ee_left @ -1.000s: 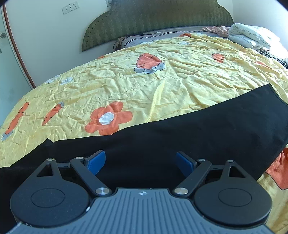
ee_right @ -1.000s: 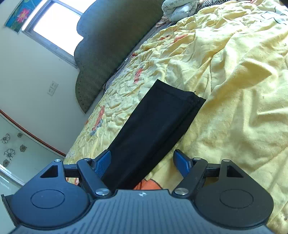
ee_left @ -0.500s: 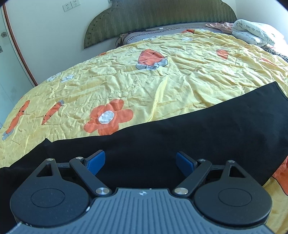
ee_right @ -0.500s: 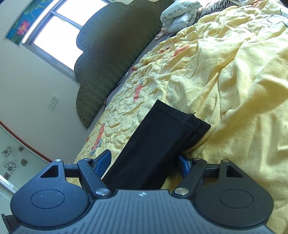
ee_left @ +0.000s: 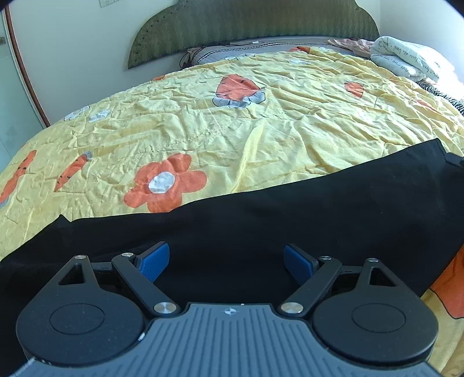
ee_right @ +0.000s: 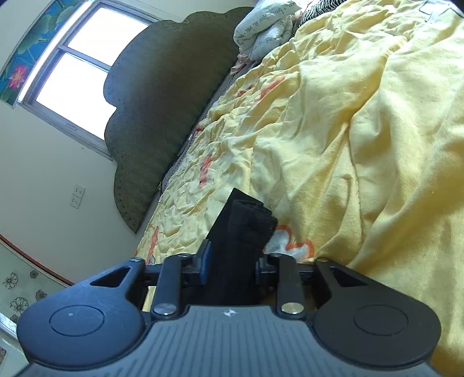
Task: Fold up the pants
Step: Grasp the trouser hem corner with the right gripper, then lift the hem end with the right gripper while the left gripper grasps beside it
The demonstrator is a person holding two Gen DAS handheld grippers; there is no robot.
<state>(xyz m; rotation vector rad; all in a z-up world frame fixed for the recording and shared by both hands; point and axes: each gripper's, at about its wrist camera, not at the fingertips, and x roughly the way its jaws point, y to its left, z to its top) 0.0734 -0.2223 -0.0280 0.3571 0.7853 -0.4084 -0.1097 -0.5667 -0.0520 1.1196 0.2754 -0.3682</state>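
Black pants (ee_left: 290, 220) lie stretched across the near part of a yellow flowered bedspread (ee_left: 261, 121). My left gripper (ee_left: 226, 261) hovers over their middle, its blue pads (ee_left: 152, 259) wide apart with only flat cloth below them; it is open. In the right wrist view the leg end of the pants (ee_right: 242, 229) stands bunched between my right gripper's (ee_right: 232, 266) blue pads (ee_right: 205, 262). Those jaws are closing and press on the cloth from both sides. The hem sticks out past the fingertips.
A green padded headboard (ee_left: 255, 26) and wall stand at the far end of the bed. A rolled white quilt (ee_left: 411, 58) and striped cloth lie at the far right corner. The bedspread (ee_right: 377, 145) rises in thick folds to the right of the right gripper. A window (ee_right: 81, 66) is behind.
The right gripper moved forward onto the pants' leg end and its jaws came together on the cloth, bunching it. The left gripper stayed open over the pants, hardly shifting.
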